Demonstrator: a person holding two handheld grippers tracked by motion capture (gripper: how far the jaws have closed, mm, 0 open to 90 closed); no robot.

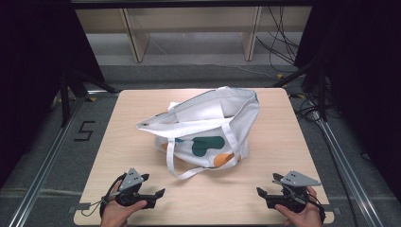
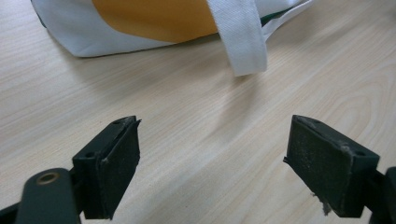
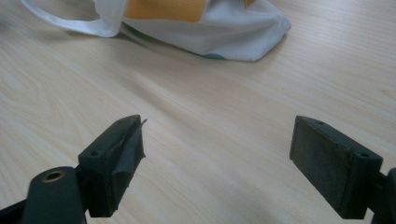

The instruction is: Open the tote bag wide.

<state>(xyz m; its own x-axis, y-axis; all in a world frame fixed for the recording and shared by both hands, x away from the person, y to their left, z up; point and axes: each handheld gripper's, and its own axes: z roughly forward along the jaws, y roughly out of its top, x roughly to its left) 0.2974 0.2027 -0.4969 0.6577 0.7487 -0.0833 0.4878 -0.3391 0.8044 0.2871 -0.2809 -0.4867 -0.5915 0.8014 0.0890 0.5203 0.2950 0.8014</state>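
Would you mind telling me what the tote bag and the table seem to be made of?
The tote bag looks like soft white woven cloth, probably canvas: it creases and slumps, with green and orange printed patches. The table looks like pale wood or wood-look laminate, with visible grain and a matte finish.

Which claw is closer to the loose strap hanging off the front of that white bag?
Left. The left claw sits just below-left of the strap; the right claw is off to its right, farther away.
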